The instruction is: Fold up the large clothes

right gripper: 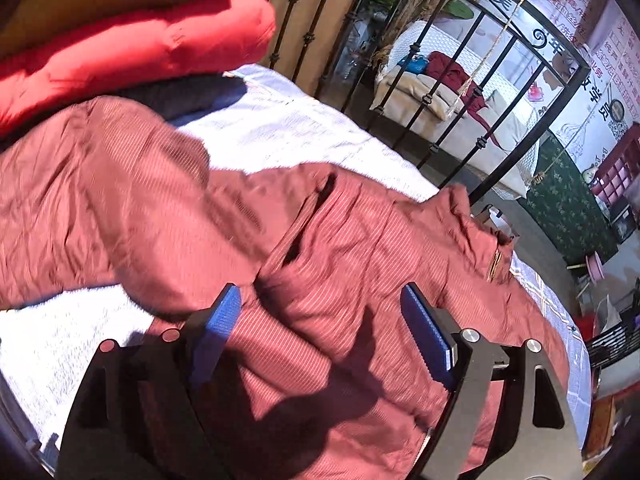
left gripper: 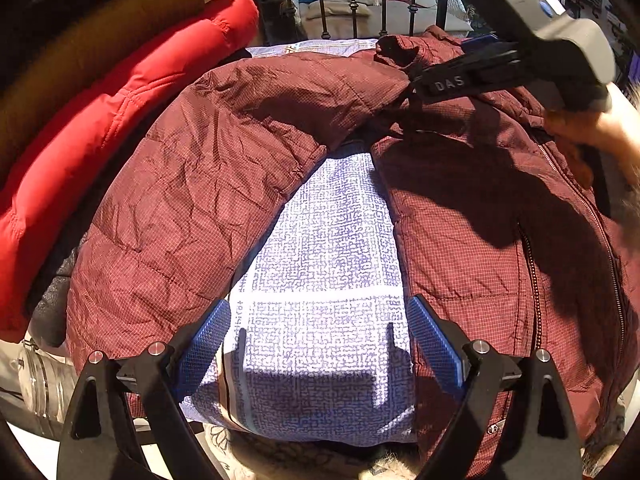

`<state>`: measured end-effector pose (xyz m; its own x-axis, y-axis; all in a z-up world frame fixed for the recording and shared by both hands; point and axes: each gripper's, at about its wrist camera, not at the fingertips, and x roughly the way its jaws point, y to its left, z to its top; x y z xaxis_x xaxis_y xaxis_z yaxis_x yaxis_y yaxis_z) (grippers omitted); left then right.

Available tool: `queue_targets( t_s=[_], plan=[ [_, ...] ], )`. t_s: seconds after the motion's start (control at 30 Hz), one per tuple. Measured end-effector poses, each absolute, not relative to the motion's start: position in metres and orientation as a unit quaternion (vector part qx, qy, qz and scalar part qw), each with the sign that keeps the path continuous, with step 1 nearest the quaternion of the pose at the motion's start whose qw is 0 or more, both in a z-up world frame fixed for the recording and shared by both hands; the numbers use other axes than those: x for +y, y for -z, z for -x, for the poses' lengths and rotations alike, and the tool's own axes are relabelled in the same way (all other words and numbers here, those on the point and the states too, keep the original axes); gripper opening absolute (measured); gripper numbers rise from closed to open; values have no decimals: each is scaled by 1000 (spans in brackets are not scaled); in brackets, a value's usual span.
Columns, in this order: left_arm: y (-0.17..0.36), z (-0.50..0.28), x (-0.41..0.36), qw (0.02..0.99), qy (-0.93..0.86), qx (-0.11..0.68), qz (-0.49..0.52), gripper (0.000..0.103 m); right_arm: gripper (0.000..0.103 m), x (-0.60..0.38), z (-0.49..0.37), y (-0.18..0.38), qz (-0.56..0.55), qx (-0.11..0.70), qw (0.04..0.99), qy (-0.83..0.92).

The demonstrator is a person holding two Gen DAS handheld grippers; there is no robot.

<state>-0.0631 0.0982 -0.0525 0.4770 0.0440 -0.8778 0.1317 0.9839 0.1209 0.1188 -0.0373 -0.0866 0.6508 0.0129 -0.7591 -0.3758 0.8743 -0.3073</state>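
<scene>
A dark red quilted jacket (left gripper: 208, 168) lies spread on the bed's lilac patterned sheet (left gripper: 328, 272). Its sleeve arcs from the left up to the collar area, and its zipped body (left gripper: 500, 240) lies at the right. My left gripper (left gripper: 320, 320) is open and empty, low over the bare sheet between sleeve and body. My right gripper shows in the left wrist view (left gripper: 420, 84) at the top right, above the jacket near the sleeve's top. In the right wrist view the right gripper (right gripper: 320, 312) is open and empty above the jacket's body (right gripper: 340, 240), and the view is blurred.
A bright red puffer (left gripper: 120, 112) and a brown garment (left gripper: 80, 48) are stacked at the left; they also show in the right wrist view (right gripper: 140, 40). A black iron bed rail (right gripper: 460, 60) stands at the far edge. A sofa (right gripper: 460, 92) lies beyond it.
</scene>
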Motion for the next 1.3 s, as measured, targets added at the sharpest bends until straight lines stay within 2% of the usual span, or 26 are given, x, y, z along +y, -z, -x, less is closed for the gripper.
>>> queue_targets(
  t_s=[0.3,0.47,0.57,0.63,0.67,0.7,0.9,1.03,1.3],
  plan=[
    [27,39,68,878,47,454,-148,88,85,-149,-109,71,84,424,901,-39],
    [-9,-16,22,902,66,393,-166,88,85,-257,-114,72,-73,442,893,40],
    [-20,-60,-17,904,90,382,-170,89,85,-297,-117,74,-117,443,886,69],
    [-19,-88,-41,898,105,391,-172,91,86,-310,-123,75,-114,445,885,76],
    [-15,-105,-54,893,113,403,-168,97,93,-313,-127,78,-109,450,883,77],
    [-8,-119,-64,886,124,417,-162,97,98,-316,-132,82,-103,459,879,74],
    [75,-183,-93,822,103,549,-113,97,98,-323,-157,133,-60,535,841,50],
    [101,-187,-92,826,103,543,-111,98,98,-328,-158,152,-77,531,843,36],
    [114,-194,-91,829,107,540,-96,99,99,-325,-154,164,-75,512,855,43]
  ],
)
